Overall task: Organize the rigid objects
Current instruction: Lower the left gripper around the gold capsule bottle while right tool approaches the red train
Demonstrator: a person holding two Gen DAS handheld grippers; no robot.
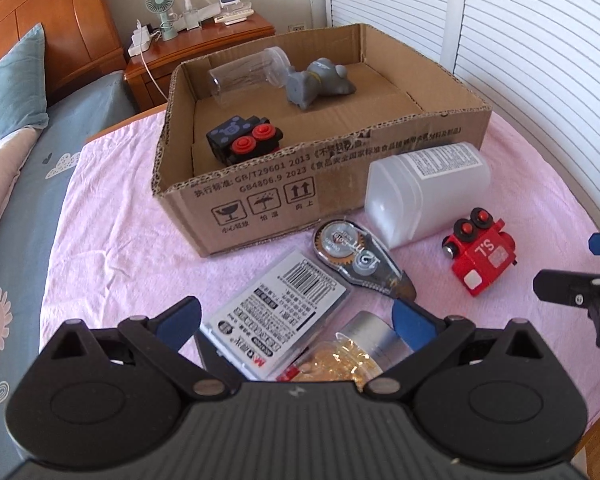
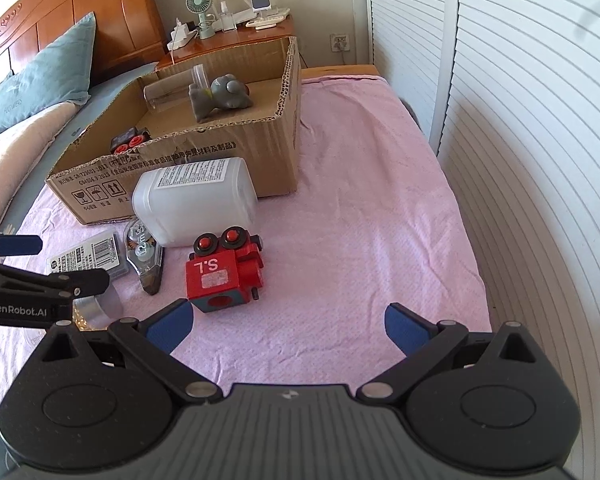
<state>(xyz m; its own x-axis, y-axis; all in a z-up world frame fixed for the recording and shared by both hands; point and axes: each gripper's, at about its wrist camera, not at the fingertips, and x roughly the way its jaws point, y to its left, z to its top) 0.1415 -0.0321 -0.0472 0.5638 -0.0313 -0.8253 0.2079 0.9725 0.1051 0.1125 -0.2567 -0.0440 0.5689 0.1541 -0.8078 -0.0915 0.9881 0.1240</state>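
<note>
An open cardboard box (image 1: pixel 260 196) (image 2: pixel 172 168) stands on the pink cloth and holds a black toy train (image 1: pixel 244 140), a grey toy animal (image 1: pixel 316 84) and a clear cup (image 1: pixel 244 76). In front of it lie a white plastic jar (image 1: pixel 424 192) (image 2: pixel 192 204), a red toy train (image 1: pixel 480 256) (image 2: pixel 224 276), a correction tape (image 1: pixel 360 256) (image 2: pixel 144 256), a flat staples pack (image 1: pixel 280 316) (image 2: pixel 88 256) and a silver-capped jar of gold bits (image 1: pixel 360 348). My left gripper (image 1: pixel 296 320) is open above the pack and the silver-capped jar. My right gripper (image 2: pixel 288 326) is open, just short of the red train.
A bed with a blue pillow (image 1: pixel 8 80) lies to the left. Behind the box, a wooden nightstand (image 1: pixel 196 48) carries a small fan (image 1: pixel 160 4) and chargers. White louvred doors (image 2: pixel 520 120) close off the right side. Bare pink cloth (image 2: pixel 360 200) stretches right of the box.
</note>
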